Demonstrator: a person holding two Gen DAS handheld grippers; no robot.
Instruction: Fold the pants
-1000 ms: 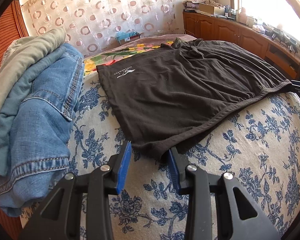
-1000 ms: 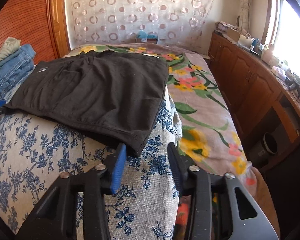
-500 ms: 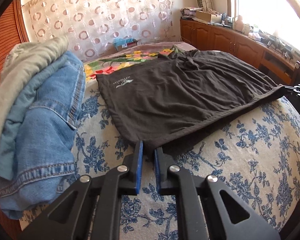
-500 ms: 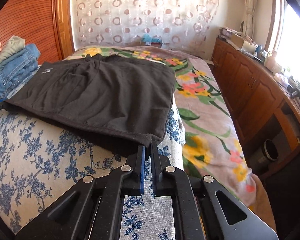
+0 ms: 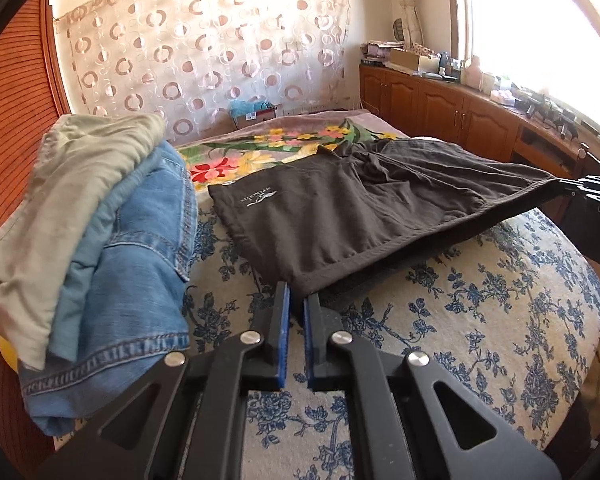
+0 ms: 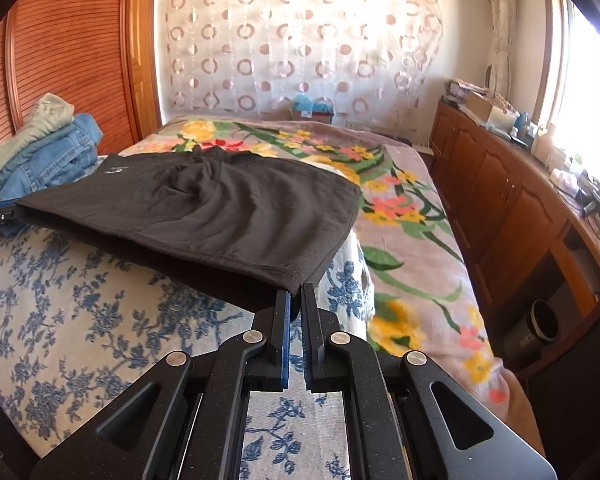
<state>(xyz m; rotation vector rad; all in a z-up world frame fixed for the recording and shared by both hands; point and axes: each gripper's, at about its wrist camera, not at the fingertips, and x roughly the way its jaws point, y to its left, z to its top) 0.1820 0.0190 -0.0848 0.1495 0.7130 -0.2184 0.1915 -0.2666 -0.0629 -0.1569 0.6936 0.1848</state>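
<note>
Both the left gripper and the right gripper pinch near corners of the dark pants, lifting that edge off the bed.

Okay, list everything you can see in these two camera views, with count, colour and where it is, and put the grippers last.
dark brown fabric pants: one, near hem lifted off the bed, stretched between both grippers.
folded clothes stack: one; grey-green garment on top, blue denim below; left edge of the bed.
blue floral white bedcover: one, near part of the bed.
flowered pinkish blanket: one, far part of the bed.
circle-patterned sheer curtain: one, back wall.
wooden cabinets: one row, brown, under the window, clutter on top.
left gripper: black, blue pads, shut on the pants' left corner.
right gripper: same, shut on the right corner.
</note>
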